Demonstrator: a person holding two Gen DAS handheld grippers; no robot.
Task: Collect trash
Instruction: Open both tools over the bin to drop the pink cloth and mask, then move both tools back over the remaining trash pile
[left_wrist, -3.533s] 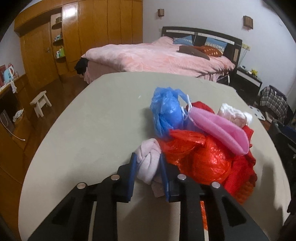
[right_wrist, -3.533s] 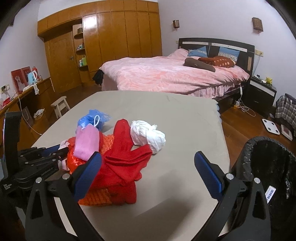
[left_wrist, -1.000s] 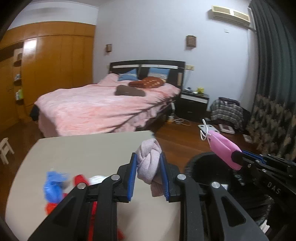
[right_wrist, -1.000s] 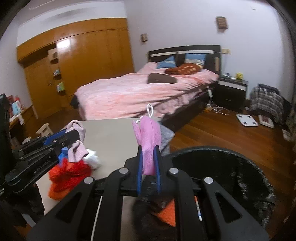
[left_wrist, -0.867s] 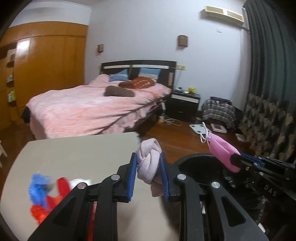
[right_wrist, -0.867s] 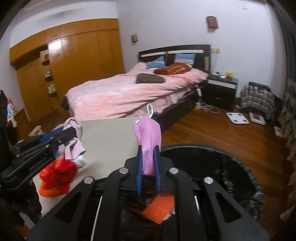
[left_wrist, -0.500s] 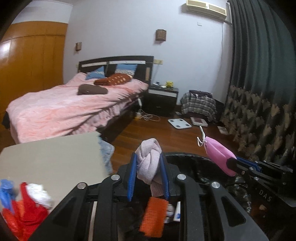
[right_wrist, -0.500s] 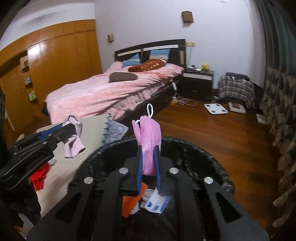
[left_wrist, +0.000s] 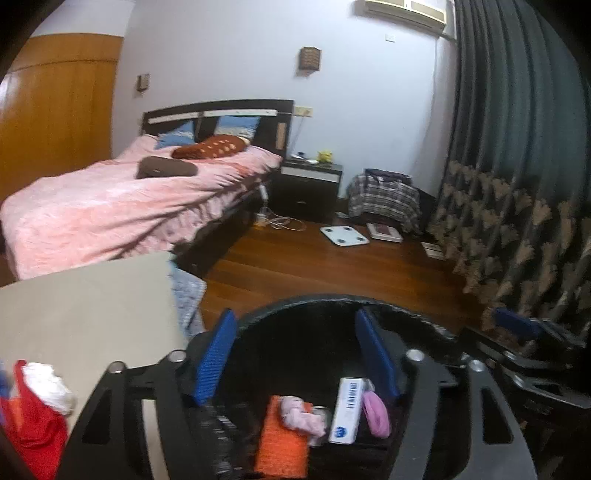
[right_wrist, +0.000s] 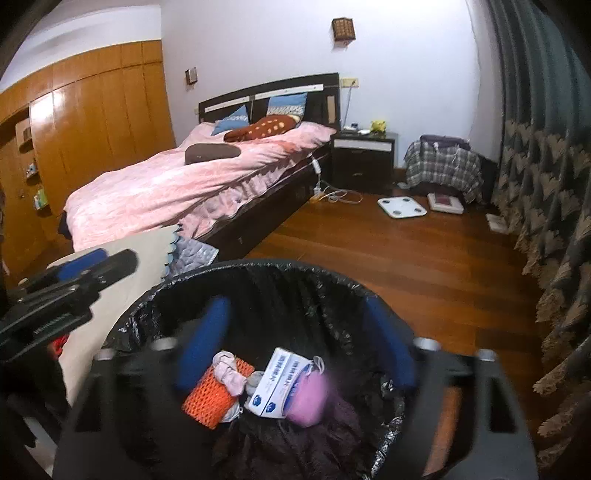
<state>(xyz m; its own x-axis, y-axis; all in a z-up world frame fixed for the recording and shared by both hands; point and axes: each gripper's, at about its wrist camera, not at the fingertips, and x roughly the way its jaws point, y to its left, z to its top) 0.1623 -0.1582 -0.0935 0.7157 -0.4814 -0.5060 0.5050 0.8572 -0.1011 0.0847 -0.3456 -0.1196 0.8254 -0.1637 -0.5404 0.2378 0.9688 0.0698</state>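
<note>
Both grippers are hanging over the black-lined bin (right_wrist: 332, 284), jaws opening with nothing between them. The pale pink cloth (left_wrist: 301, 419) is lying in the bin below the left gripper (left_wrist: 295, 354); the pink mask (right_wrist: 308, 400) is lying below the right gripper (right_wrist: 295, 343), beside a white box (right_wrist: 279, 384).

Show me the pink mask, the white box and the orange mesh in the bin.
pink mask (right_wrist: 308, 400), right wrist view, its middle
white box (right_wrist: 279, 382), right wrist view, top face
orange mesh (left_wrist: 282, 439), left wrist view, its centre

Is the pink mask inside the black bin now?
Yes, in: the pink face mask lies inside the black-lined trash bin, beside a white box.
</note>
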